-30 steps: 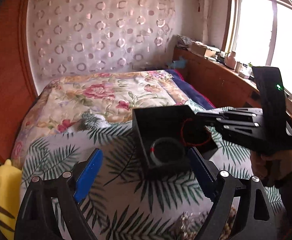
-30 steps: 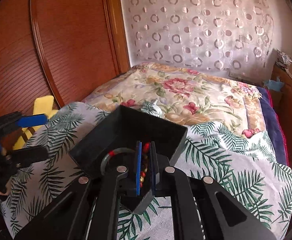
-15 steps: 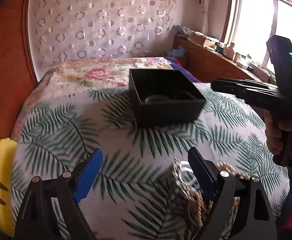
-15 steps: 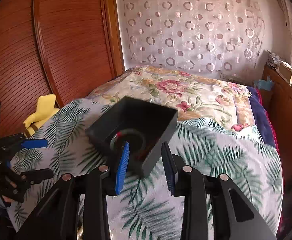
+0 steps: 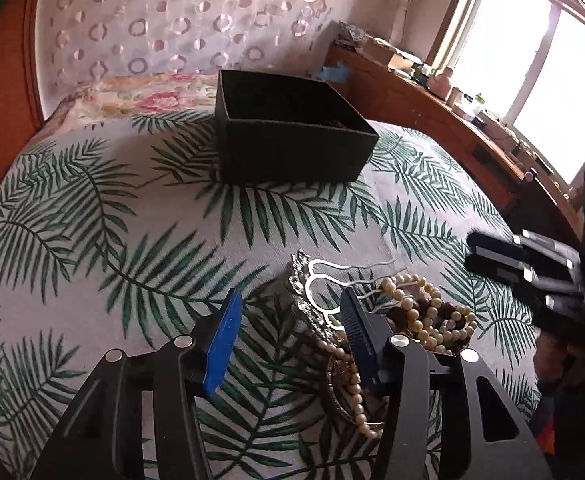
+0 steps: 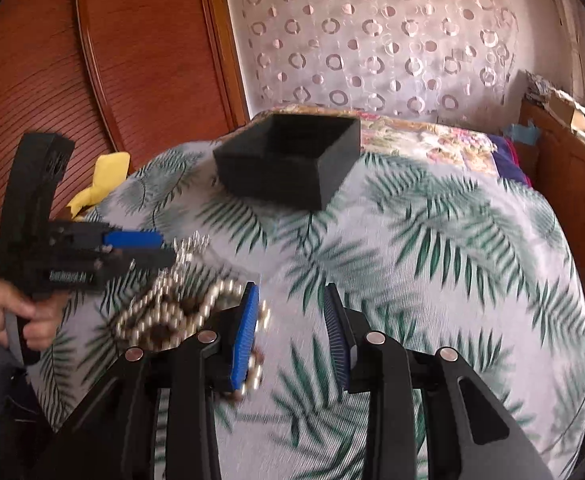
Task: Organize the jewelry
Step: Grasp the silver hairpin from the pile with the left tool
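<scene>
Nearest in the left wrist view, the left gripper [image 5: 288,334] has its jaws partly apart; they have just been closing, and the blue pads pinch nothing, only leaf-print bedspread [image 5: 132,248] showing in the gap. Its right finger [image 5: 358,340] lies over the left edge of the jewelry heap [image 5: 396,320], which rests on the bedspread just right of the gap: a silvery ornate piece [image 5: 306,292], a white looped clasp-like piece [image 5: 324,280], cream pearl strands [image 5: 432,316] and some dark brown beads [image 5: 424,306] tangled together. Whether the finger touches the heap cannot be told. In the right wrist view the right gripper [image 6: 292,332] stands at a narrow-to-middling gap with nothing between the pads; its jaws came apart within the last second and are now steady. Its left finger [image 6: 246,336] overlaps the right end of the same heap, blurred here, and contact is likewise uncertain. To the right in the left wrist view the right gripper's black body sits beside the heap, near but apart from it. A hand [image 6: 16,312] grips the left gripper's handle at the left edge of the right wrist view. Farther back, the open black box [image 5: 288,136] sits upright on the bedspread, well apart from the heap; its contents are too dark to read. Beyond it lie a floral quilt [image 5: 148,98] and a circle-patterned curtain [image 5: 180,24].
</scene>
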Tool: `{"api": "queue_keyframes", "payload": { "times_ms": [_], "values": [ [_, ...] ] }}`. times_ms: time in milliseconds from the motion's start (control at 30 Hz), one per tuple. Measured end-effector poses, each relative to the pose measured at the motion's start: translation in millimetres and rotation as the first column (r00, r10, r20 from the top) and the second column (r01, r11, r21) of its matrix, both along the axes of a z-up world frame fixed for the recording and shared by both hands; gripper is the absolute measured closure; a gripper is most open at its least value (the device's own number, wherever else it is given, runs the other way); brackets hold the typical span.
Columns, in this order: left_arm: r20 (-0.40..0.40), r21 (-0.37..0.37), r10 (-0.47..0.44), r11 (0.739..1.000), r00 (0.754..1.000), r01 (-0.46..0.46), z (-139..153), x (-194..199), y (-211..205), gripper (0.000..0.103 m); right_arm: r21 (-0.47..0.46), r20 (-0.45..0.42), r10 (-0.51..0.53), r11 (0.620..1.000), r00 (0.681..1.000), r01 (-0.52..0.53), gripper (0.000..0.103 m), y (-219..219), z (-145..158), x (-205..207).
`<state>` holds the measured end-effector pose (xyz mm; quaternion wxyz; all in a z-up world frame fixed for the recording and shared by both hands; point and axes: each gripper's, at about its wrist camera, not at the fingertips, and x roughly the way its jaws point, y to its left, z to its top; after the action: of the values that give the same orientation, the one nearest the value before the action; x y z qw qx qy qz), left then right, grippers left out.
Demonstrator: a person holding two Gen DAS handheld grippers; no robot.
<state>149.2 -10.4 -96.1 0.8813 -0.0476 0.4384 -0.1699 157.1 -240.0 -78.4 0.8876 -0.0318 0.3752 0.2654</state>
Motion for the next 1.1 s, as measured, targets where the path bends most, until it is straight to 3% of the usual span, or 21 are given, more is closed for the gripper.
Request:
{"api": "queue_keyframes", "payload": {
  "times_ms": [167, 333, 567, 733, 1100],
  "values": [
    [-0.011, 0.014, 0.001, 1.000, 1.000, 0.000, -1.6, 3.8, -9.9, 0.062, 0.020, -0.025, 0.000, 1.000, 1.000, 0.000, 0.067, -5.8, -11.7, -19.6],
    [-0.020, 0.041, 0.026, 0.999, 0.999, -0.025, -3.1, 11.7, -13.6, 0.079, 0.039, -0.017, -0.003, 0.999, 1.000, 0.004, 0.067, -7.8, -8.9, -30.1],
    [-0.004, 0.100, 0.028, 0.995, 1.000, -0.027, -2.4, 16.1, -22.7, 0.079, 0.055, -0.023, -0.007, 0.998, 1.000, 0.008, 0.067, -13.2, -8.4, -38.3],
    [0.019, 0.099, 0.012, 0.995, 1.000, -0.014, 0.5, 14.4, -24.7, 0.088, 0.059, -0.020, -0.005, 0.998, 1.000, 0.006, 0.067, -12.6, -8.3, -40.1],
    [0.086, 0.139, 0.049, 0.988, 0.995, -0.061, 18.5, 16.3, -0.4, 0.090, 0.050, -0.019, 0.015, 0.999, 1.000, -0.014, 0.067, -0.8, -4.8, -38.0]
  ]
}}
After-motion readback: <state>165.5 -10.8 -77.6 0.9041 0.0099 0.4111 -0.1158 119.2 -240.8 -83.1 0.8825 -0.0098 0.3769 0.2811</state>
